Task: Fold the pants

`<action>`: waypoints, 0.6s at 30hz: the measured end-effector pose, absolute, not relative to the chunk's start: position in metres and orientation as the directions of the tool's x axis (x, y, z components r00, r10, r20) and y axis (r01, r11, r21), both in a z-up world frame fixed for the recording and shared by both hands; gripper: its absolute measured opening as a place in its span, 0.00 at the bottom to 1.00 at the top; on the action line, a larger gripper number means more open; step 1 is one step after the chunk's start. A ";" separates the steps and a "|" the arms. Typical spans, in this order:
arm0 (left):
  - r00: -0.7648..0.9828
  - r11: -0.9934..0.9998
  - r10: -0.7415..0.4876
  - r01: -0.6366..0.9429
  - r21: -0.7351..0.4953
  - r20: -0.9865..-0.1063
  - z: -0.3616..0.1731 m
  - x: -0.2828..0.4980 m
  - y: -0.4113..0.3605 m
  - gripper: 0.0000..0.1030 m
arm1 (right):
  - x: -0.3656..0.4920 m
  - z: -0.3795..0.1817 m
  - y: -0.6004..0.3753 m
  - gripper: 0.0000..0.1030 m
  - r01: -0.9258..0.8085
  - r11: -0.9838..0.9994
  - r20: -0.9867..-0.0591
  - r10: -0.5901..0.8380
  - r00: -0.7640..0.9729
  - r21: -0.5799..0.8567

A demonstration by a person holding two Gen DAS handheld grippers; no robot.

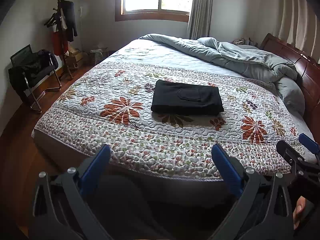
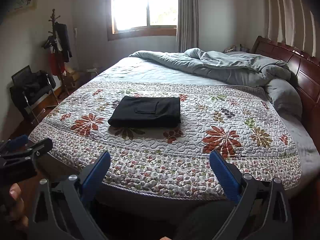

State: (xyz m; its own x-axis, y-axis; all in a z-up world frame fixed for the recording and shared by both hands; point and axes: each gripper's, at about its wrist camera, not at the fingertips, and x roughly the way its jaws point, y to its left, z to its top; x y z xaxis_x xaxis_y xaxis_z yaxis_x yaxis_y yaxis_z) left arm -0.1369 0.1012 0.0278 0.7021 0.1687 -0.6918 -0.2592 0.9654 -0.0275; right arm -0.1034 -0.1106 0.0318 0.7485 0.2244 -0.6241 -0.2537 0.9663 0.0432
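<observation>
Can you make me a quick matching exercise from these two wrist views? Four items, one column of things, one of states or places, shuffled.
Things:
1. pants
2. comforter
3. left gripper
4. coat rack

States or places:
A. open, holding nothing
B. folded flat on the floral quilt
C. standing on the floor beside the chair
D. bunched up near the headboard

Pairs: 1-B, 2-D, 3-A, 4-C
</observation>
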 end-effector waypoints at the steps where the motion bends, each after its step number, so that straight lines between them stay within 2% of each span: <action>1: 0.701 0.965 0.168 -0.259 -0.028 -0.693 0.028 -0.136 0.101 0.97 | -0.103 0.032 -0.110 0.96 -0.254 0.966 -0.624 0.224 0.749 0.042; 18: 0.703 0.966 0.176 -0.258 -0.017 -0.689 0.028 -0.133 0.106 0.97 | -0.099 0.025 -0.105 0.96 -0.253 0.966 -0.633 0.222 0.741 0.042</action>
State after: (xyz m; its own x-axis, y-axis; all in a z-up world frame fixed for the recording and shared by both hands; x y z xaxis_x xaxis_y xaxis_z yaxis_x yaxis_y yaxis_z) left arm -0.1334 0.1064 0.0276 0.7029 0.1755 -0.6893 -0.2581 0.9660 -0.0173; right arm -0.0986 -0.1047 0.0254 0.7414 0.2218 -0.6334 -0.2534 0.9665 0.0418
